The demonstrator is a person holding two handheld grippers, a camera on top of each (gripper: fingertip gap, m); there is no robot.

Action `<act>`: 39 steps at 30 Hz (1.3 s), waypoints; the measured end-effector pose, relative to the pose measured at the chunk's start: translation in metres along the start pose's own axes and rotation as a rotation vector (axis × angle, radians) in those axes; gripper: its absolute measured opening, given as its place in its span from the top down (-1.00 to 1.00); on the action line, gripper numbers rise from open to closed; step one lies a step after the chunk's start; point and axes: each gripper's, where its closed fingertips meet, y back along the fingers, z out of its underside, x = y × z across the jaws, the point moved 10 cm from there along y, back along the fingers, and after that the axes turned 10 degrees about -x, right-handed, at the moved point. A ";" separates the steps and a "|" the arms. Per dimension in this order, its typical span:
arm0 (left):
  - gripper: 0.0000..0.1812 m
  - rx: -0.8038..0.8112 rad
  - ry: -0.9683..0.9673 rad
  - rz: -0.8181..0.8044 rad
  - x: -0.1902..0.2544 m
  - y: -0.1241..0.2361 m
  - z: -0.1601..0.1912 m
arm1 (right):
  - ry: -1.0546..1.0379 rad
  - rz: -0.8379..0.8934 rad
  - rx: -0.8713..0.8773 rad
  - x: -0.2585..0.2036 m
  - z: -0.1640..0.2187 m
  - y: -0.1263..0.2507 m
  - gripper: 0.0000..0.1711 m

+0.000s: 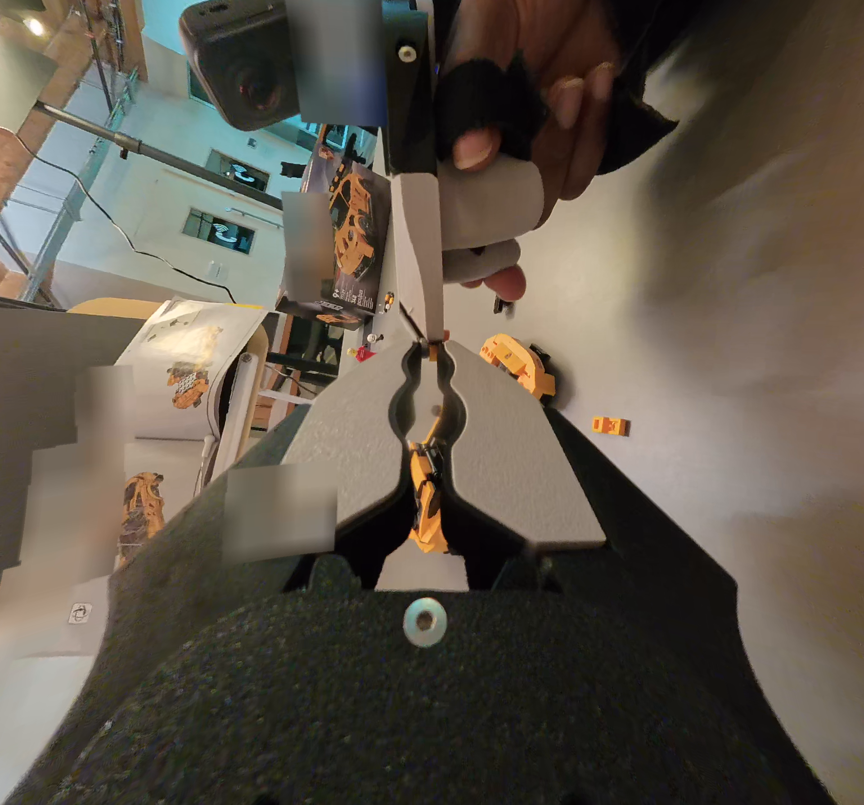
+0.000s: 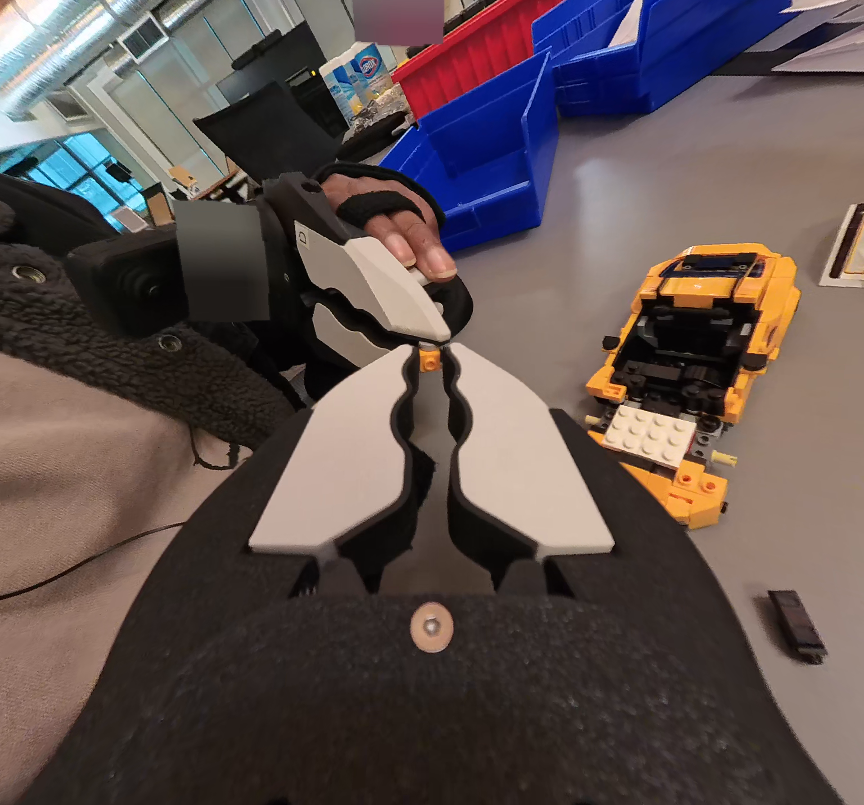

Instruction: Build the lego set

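Note:
My two grippers meet tip to tip above the grey table. My right gripper point(image 2: 429, 354) is shut on a small orange brick point(image 2: 429, 360). My left gripper point(image 1: 431, 348) is shut on a small grey piece point(image 1: 423, 343), which touches the orange brick point(image 1: 433, 353). The left gripper also shows in the right wrist view point(image 2: 432, 338), coming in from the upper left. The right gripper shows edge-on in the left wrist view point(image 1: 432, 336). The half-built orange car point(image 2: 692, 361), with an open black interior and a white plate point(image 2: 647, 436), lies on the table to the right.
Blue bins point(image 2: 491, 165) and a red bin point(image 2: 495, 34) stand at the back. A black piece point(image 2: 795, 626) lies near right. An orange sub-assembly point(image 1: 519, 364), a small orange piece point(image 1: 610, 424), a minifigure point(image 1: 362, 352), the set's box point(image 1: 355, 230) and an instruction booklet point(image 1: 187, 361) lie around.

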 end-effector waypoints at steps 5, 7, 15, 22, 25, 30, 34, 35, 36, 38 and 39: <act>0.93 -0.001 0.009 0.008 0.000 -0.001 0.000 | 0.039 0.026 -0.008 -0.001 0.000 0.000 0.91; 0.93 0.006 0.040 0.018 0.000 -0.003 0.001 | 0.054 0.044 -0.012 -0.001 0.000 0.000 0.91; 0.83 0.110 0.514 0.282 -0.019 -0.007 0.025 | 0.080 0.067 0.012 0.000 -0.001 0.003 0.91; 0.94 0.344 1.016 0.605 -0.036 -0.007 0.051 | 0.195 0.139 -0.011 -0.003 0.001 0.002 0.91; 0.99 0.371 1.087 0.642 -0.035 -0.010 0.055 | 0.259 0.168 -0.029 -0.006 0.002 -0.001 0.91; 1.00 0.301 1.094 0.604 -0.032 -0.017 0.059 | 0.306 0.193 -0.053 -0.008 0.004 -0.004 0.91; 1.00 0.257 1.021 0.602 -0.024 -0.022 0.053 | 0.331 0.219 -0.078 -0.008 0.006 -0.006 0.91; 1.00 0.253 1.009 0.615 -0.023 -0.023 0.051 | 0.340 0.227 -0.087 -0.008 0.006 -0.006 0.91; 1.00 0.246 1.001 0.621 -0.022 -0.024 0.050 | 0.347 0.232 -0.094 -0.008 0.006 -0.007 0.91; 1.00 0.236 1.013 0.644 -0.021 -0.026 0.050 | 0.351 0.239 -0.097 -0.008 0.007 -0.007 0.91; 1.00 0.225 1.027 0.657 -0.021 -0.026 0.051 | 0.349 0.241 -0.098 -0.007 0.007 -0.007 0.91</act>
